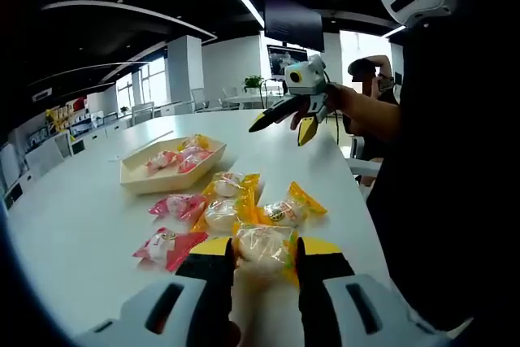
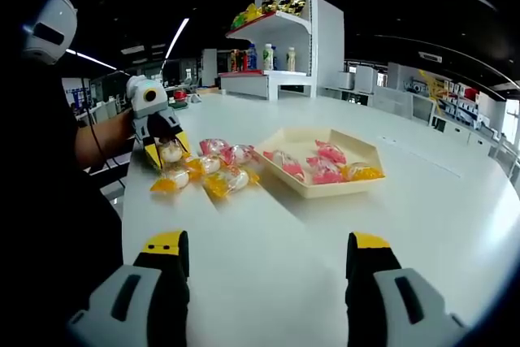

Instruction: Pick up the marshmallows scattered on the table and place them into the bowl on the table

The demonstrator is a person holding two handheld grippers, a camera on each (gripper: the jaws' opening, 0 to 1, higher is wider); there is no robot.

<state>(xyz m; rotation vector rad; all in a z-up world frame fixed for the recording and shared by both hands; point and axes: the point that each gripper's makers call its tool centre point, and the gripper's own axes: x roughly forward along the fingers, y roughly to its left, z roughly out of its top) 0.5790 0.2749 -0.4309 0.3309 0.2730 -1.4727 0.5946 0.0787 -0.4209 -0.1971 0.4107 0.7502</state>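
Observation:
Several wrapped marshmallows lie in a cluster on the white table [image 1: 73, 225], some yellow [image 1: 286, 211], some pink [image 1: 167, 246]. My left gripper [image 1: 266, 247] is shut on a yellow-wrapped marshmallow [image 1: 262, 246] at the near edge of the cluster; from across the table the left gripper [image 2: 166, 150] shows the white sweet [image 2: 171, 152] between its jaws. The cream bowl [image 1: 138, 178] holds a few pink and yellow ones behind the cluster, and the same bowl [image 2: 313, 188] lies ahead of my right gripper [image 2: 268, 251]. That right gripper stands open, seen hovering above the table [image 1: 284, 125].
A person in black stands along the table's edge [image 1: 431, 168], holding both grippers. Another person [image 1: 370, 71] sits at a far table. A white shelf unit with bottles and snacks [image 2: 276, 30] stands beyond the table. Bare tabletop [image 2: 422, 225] spreads around the bowl.

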